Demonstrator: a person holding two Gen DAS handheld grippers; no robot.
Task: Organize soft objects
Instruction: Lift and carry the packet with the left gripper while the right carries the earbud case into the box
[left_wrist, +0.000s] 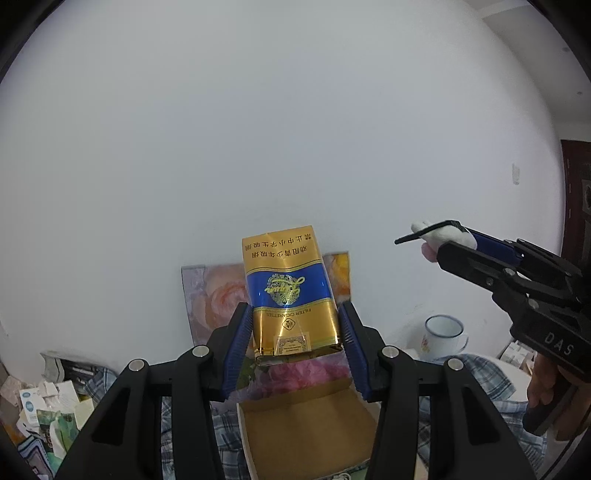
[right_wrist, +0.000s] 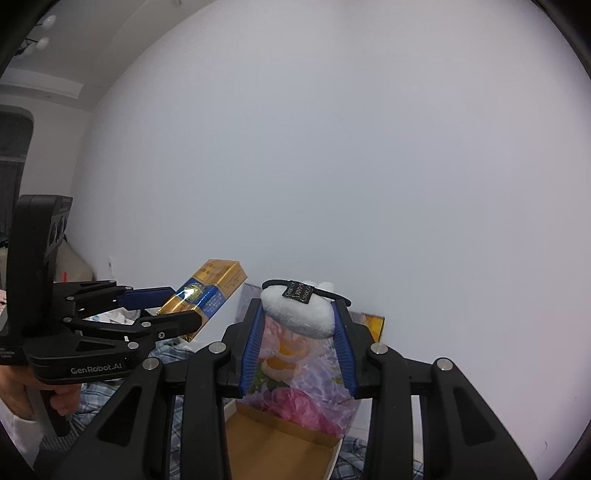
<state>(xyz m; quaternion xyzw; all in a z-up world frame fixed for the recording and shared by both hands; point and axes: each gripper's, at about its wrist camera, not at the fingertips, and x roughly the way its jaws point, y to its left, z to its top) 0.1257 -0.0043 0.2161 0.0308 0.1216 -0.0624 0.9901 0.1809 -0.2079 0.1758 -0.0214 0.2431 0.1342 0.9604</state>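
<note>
Clutter at the lower left of the left wrist view is cut off by the lens rim and too jumbled to name beyond crumpled white and green packets (left_wrist: 44, 410). Between its blue ribbed pads the left gripper (left_wrist: 295, 325) grasps a gold and blue soft cigarette pack (left_wrist: 288, 291), upright in the air with its print upside down. Beneath it an open brown cardboard box with a floral printed lid (left_wrist: 306, 432) shows only a bare floor; its near end is hidden by the gripper's black arms. A white enamel mug with a blue rim (left_wrist: 443, 332) stands at the right on blue checked cloth (left_wrist: 476, 376), its inside out of sight. A plain white wall (left_wrist: 258, 129) fills the rest.

From the right wrist, the right gripper (right_wrist: 299, 310) is clenched on a white fluffy plush hair tie with a black band and label (right_wrist: 295, 310), held above the same box, whose lid leans on the wall. At left, the other gripper carries the pack; a hand (right_wrist: 62, 402) grips its handle, mostly hidden.
</note>
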